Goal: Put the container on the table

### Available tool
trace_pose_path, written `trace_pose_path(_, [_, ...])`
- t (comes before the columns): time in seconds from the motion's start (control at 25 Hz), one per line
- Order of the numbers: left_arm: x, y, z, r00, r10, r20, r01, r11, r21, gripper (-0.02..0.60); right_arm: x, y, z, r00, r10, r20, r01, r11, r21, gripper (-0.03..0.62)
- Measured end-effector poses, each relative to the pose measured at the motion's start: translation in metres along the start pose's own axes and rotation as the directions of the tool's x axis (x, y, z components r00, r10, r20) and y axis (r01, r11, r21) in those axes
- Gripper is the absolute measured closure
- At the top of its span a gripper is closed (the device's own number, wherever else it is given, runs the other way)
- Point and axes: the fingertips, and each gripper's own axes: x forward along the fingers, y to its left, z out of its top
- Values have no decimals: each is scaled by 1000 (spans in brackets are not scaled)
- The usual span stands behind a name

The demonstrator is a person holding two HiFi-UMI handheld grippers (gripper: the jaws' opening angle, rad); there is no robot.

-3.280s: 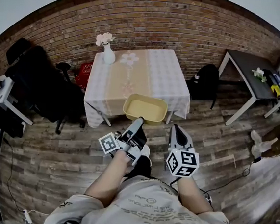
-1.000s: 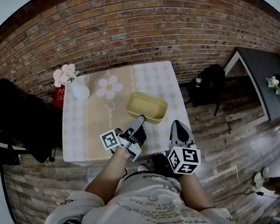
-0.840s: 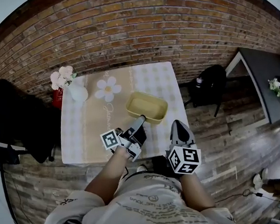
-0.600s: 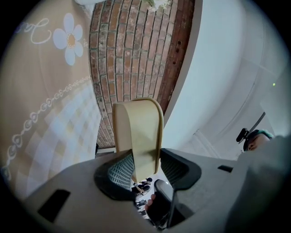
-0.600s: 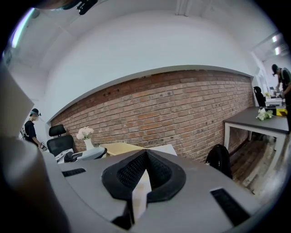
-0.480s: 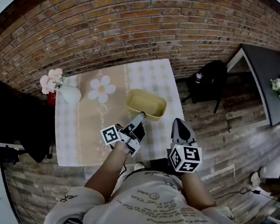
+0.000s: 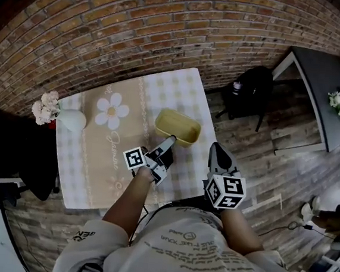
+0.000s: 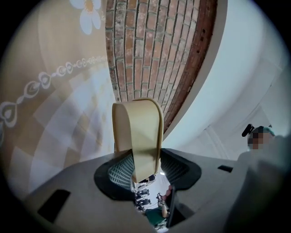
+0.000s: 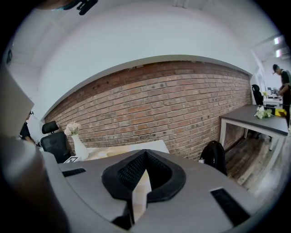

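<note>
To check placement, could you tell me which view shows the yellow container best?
The head view shows almost the whole container over the table. The left gripper view shows only its rim between the jaws; the right gripper view misses it.

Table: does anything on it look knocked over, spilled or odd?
Nothing stands out. The vase stands upright at a corner of the table. The yellow container, pinched by its rim in the left gripper, looks empty, with nothing spilled around it.
</note>
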Motion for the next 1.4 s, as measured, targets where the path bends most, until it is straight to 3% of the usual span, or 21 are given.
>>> trace_pose_path(0.4, [14, 37, 9, 999, 53, -6, -53, 998, -37, 396, 17, -9, -4, 1000, -1, -31, 1, 1000, -5, 592])
trace_pose_path(0.76, [14, 43, 14, 997, 75, 14, -74, 996, -59, 396, 22, -10, -5, 999, 1, -40, -2, 1000, -10, 592])
trace_pose_path(1.12, [5, 44, 15, 989, 143, 29, -141, 989, -54, 390, 18, -1, -9, 999, 19, -48, -20, 999, -31, 592])
trace_pose_path(1.4, [-19, 62, 21, 945, 319, 71, -319, 948, -2, 375, 12, 6, -11, 998, 29, -52, -31, 999, -43, 592])
